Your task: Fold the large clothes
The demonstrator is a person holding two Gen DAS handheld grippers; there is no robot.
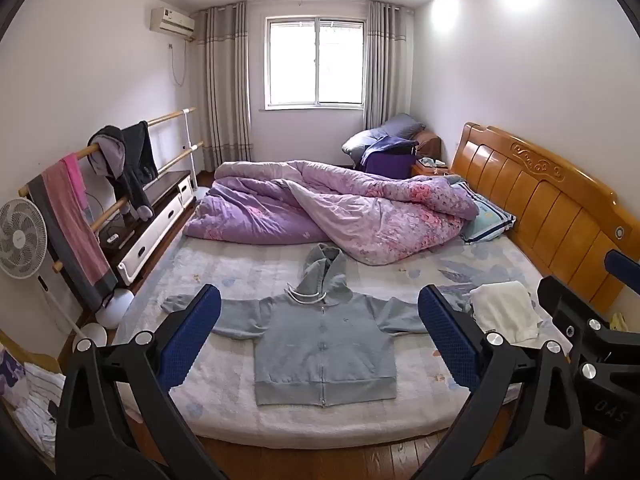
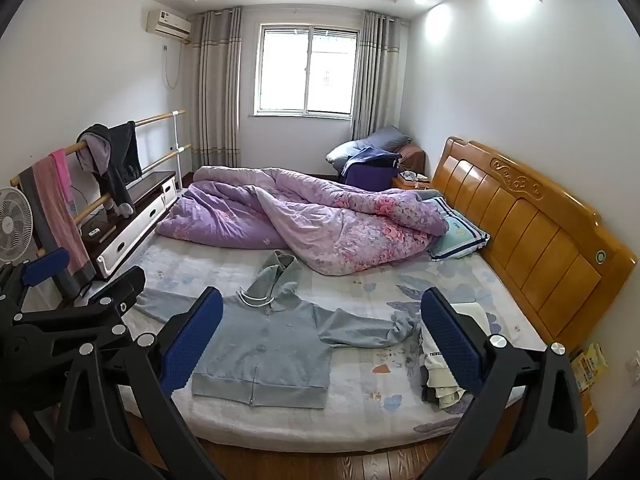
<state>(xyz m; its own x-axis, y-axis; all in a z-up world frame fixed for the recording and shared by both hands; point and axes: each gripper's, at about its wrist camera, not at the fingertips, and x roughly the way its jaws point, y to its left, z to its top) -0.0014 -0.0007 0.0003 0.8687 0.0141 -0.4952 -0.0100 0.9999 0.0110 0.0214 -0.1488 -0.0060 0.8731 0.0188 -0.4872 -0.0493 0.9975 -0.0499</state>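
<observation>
A light blue zip-up hoodie [image 1: 324,344] lies flat and face up on the bed, sleeves spread out, hood pointing toward the quilt. It also shows in the right wrist view [image 2: 264,348]. My left gripper [image 1: 320,340] is open and empty, held above the floor in front of the bed edge, apart from the hoodie. My right gripper [image 2: 320,340] is open and empty too, held to the right of the left one. The right gripper shows at the right edge of the left wrist view [image 1: 576,308]. The left gripper shows at the left edge of the right wrist view [image 2: 80,280].
A crumpled purple floral quilt [image 1: 340,208] covers the far half of the bed. A stack of folded pale clothes [image 1: 504,312] lies on the mattress right of the hoodie. The wooden headboard [image 1: 552,208] is on the right. A clothes rail [image 1: 100,184], fan [image 1: 20,240] and TV cabinet stand left.
</observation>
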